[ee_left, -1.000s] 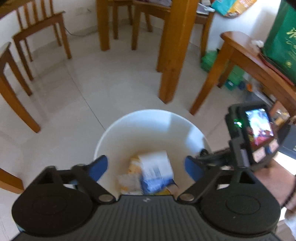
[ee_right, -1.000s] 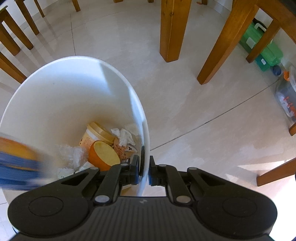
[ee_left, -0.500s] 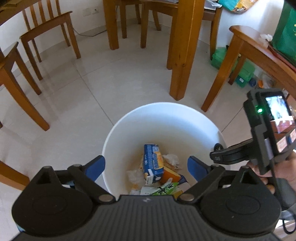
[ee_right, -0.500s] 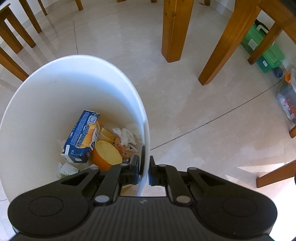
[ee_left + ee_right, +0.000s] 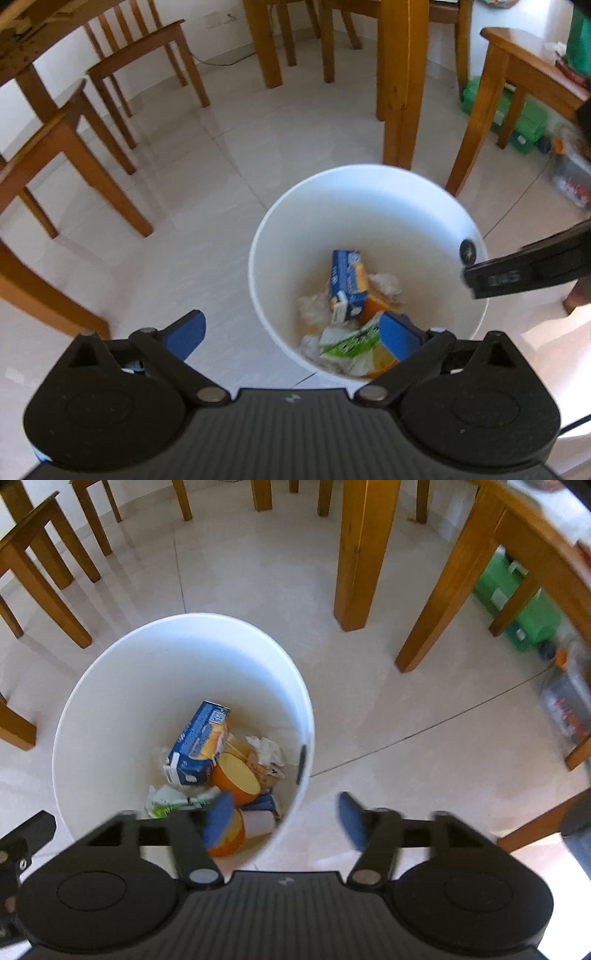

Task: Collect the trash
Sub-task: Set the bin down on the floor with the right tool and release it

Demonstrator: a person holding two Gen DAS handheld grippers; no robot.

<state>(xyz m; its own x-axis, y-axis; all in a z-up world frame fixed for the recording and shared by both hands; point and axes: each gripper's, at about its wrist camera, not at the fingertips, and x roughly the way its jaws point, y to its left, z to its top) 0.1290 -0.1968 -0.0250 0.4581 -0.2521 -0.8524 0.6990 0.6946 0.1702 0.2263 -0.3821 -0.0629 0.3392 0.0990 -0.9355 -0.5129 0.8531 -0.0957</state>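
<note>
A white bin (image 5: 280, 221) (image 5: 110, 672) stands on the tiled floor. Inside it lie a blue and orange carton (image 5: 347, 284) (image 5: 199, 742), an orange cup (image 5: 236, 779), a green wrapper (image 5: 351, 345) and crumpled tissue (image 5: 267, 747). My left gripper (image 5: 291, 332) hangs open above the bin's near left rim, holding nothing. My right gripper (image 5: 284, 818) is open too, its left finger over the bin's near rim and its right finger over the floor. In the left wrist view the right gripper's body (image 5: 524, 266) shows past the bin's right rim.
Wooden chair legs (image 5: 74, 166) stand to the left. A thick table leg (image 5: 400, 85) (image 5: 360, 554) rises just behind the bin. A wooden side table (image 5: 517, 70) and green boxes (image 5: 524, 605) are at the right, with a clear container (image 5: 569, 705) on the floor.
The carton fell from my left gripper into the bin and came to rest. My right gripper opened, letting go of the bin's rim. Both grippers rose and drew back from the bin.
</note>
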